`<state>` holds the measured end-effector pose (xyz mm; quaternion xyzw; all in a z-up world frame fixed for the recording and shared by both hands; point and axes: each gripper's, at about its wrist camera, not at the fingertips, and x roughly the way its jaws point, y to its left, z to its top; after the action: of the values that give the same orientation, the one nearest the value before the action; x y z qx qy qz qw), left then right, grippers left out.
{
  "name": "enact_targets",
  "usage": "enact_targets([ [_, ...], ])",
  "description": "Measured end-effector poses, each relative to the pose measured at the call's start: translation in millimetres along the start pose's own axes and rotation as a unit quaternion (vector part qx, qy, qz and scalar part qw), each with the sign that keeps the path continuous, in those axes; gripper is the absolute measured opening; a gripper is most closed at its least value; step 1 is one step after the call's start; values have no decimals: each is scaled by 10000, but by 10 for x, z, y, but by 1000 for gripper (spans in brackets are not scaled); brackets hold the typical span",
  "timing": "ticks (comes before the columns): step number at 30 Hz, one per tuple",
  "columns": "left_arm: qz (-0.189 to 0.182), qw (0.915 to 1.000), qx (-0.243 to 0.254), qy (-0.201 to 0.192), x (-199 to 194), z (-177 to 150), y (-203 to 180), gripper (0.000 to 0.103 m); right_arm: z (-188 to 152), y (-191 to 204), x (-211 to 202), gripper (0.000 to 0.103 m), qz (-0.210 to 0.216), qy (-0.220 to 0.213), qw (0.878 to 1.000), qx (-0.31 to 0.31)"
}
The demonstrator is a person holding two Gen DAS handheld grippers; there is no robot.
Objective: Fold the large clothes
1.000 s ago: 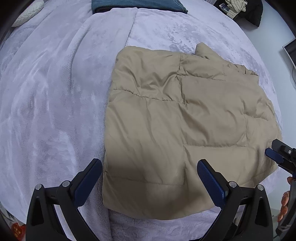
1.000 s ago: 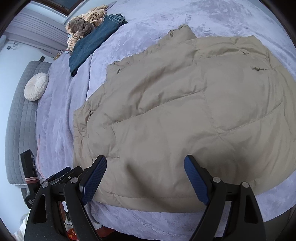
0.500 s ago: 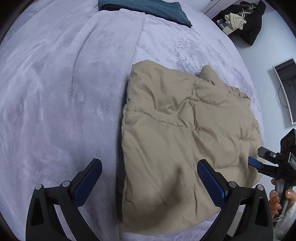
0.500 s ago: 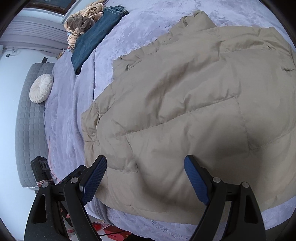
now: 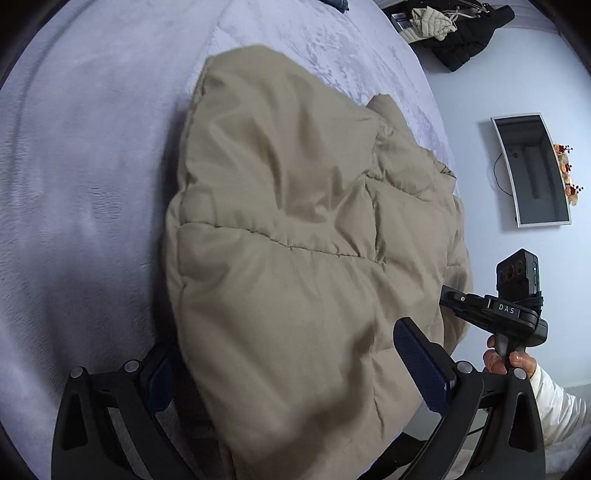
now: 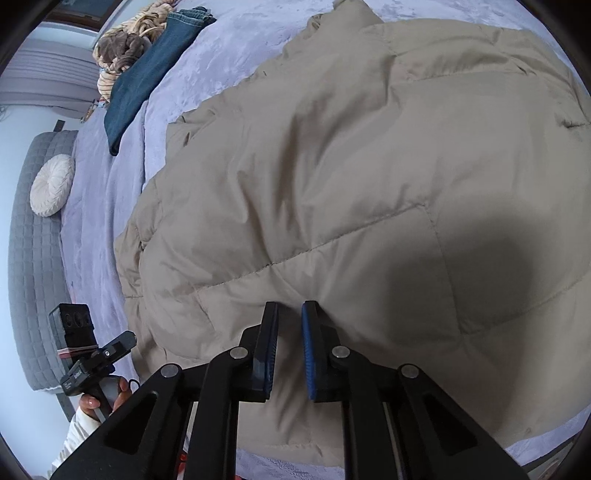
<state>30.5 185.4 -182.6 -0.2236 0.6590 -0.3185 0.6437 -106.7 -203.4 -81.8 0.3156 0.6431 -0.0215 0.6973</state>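
Observation:
A tan puffer jacket (image 5: 295, 236) lies folded on the lilac bed cover (image 5: 81, 155); it fills the right wrist view (image 6: 351, 177). My left gripper (image 5: 291, 373) is open, its jaws wide apart around the jacket's near corner, with the left pad partly hidden by fabric. My right gripper (image 6: 289, 347) has its jaws nearly together on the jacket's near edge, with a narrow gap showing tan fabric. The right gripper also shows at the right in the left wrist view (image 5: 491, 306), and the left gripper at the lower left in the right wrist view (image 6: 92, 354).
Folded blue jeans (image 6: 147, 74) and a striped plush bundle (image 6: 125, 51) lie at the far end of the bed. A round white cushion (image 6: 51, 190) rests on the grey headboard (image 6: 29, 288). Dark clothes (image 5: 458, 33) and a wall mirror (image 5: 532, 170) are beyond the bed.
Both grippers have moved in close to the jacket's near edge. My right gripper has closed from wide open to nearly shut on the fabric. My left gripper stays open.

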Motion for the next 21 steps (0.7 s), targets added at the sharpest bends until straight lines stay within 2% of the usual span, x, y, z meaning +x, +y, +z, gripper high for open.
enact_targets([
  [6,-362,9985,190,352,328,170,-97,103,19,-76,84,12,23,54,10000,-1],
  [8,-354,9973,397,507,396,170,-181,103,23,-79,97,12,24,68,10000,-11],
  [10,-335,9955,637,618,425,160,-264,74,24,-80,106,12,22,84,10000,-4],
  [11,-470,9941,649,731,441,163,-283,53,28,-75,105,12,11,97,10000,-8],
  [12,-584,9936,614,750,414,162,-294,45,27,-70,96,12,-10,106,9999,-19],
  [15,-683,9932,690,638,321,178,-408,34,30,16,56,13,-145,144,9997,-153],
  [17,-821,9929,694,505,219,150,-504,33,13,107,-27,13,-271,77,9989,-378],
  [21,-1013,9909,820,324,18,103,-772,33,-23,236,-280,13,-549,-433,9945,-778],
])
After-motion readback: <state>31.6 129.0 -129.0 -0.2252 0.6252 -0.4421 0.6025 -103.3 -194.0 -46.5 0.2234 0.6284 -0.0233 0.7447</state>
